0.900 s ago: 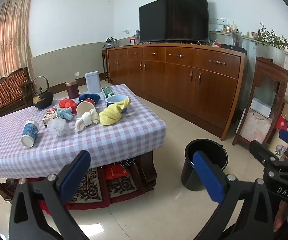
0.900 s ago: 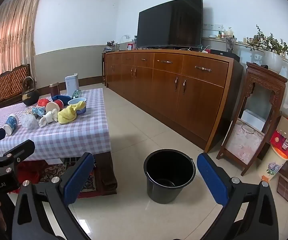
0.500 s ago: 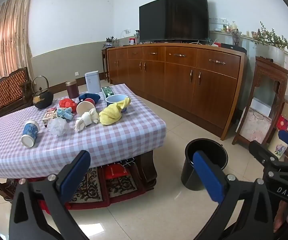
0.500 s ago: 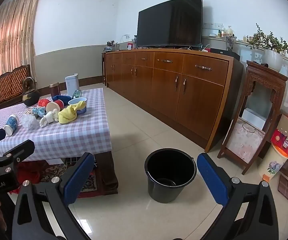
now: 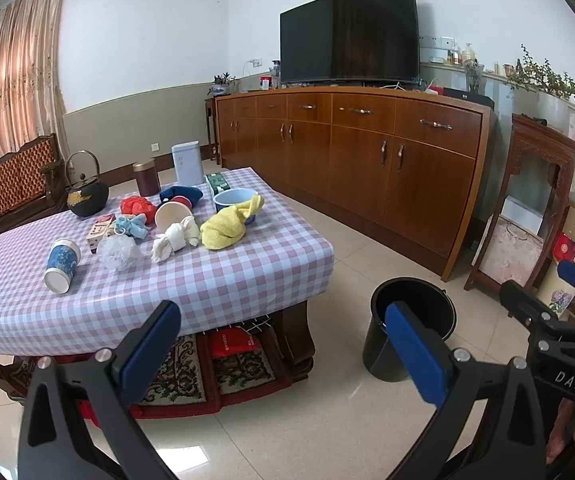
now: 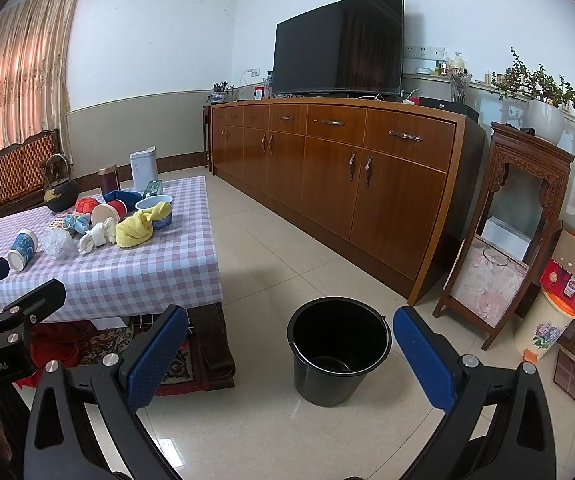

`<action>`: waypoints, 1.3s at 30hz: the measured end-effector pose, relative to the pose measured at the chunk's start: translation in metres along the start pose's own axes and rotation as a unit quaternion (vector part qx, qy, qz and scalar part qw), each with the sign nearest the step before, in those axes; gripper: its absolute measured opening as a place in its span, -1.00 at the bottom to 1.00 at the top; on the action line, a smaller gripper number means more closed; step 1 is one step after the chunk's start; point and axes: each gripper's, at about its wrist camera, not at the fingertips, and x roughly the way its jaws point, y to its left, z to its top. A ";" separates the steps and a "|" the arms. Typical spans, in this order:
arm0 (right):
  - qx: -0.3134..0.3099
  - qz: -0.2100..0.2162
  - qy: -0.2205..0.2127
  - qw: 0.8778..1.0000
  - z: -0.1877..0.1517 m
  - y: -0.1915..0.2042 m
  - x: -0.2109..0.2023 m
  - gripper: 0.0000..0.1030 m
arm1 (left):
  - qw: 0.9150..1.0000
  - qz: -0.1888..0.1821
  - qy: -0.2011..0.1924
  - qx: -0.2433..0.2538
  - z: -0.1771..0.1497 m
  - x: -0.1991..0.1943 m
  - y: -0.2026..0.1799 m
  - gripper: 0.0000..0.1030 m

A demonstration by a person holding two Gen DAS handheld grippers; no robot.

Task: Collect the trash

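Observation:
A low table with a checked cloth carries the litter: a blue paper cup on its side, a crumpled clear wrapper, a white wad, a tipped cream cup, a light-blue crumple and a red bag. An empty black bucket stands on the floor to the table's right. My left gripper is open in the air short of the table's near edge. My right gripper is open above the floor in front of the bucket. Neither holds anything.
Also on the table are a yellow cloth, a blue bowl, a black teapot, a maroon canister and a white container. A long wooden sideboard with a TV lines the far wall. A carved stand is at right.

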 end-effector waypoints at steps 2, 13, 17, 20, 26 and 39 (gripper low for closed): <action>0.000 0.000 -0.001 1.000 0.000 -0.001 -0.001 1.00 | 1.000 0.000 0.000 0.001 0.000 0.000 0.000 0.99; -0.001 0.000 0.000 1.000 0.001 -0.002 -0.001 1.00 | 1.000 -0.001 0.002 0.002 -0.002 0.002 0.001 0.99; -0.001 0.000 -0.001 1.000 0.001 -0.003 -0.002 1.00 | 1.000 -0.001 0.002 0.003 -0.001 0.003 0.001 0.99; -0.001 0.000 -0.001 1.000 0.003 -0.004 -0.001 1.00 | 1.000 -0.001 0.002 0.002 -0.001 0.003 0.001 0.99; -0.001 -0.001 -0.001 1.000 0.003 -0.002 -0.001 1.00 | 1.000 -0.001 0.003 0.002 -0.001 0.003 0.001 0.99; 0.002 -0.002 -0.001 1.000 0.004 -0.006 -0.002 1.00 | 1.000 -0.001 0.004 0.002 -0.001 0.004 0.000 0.99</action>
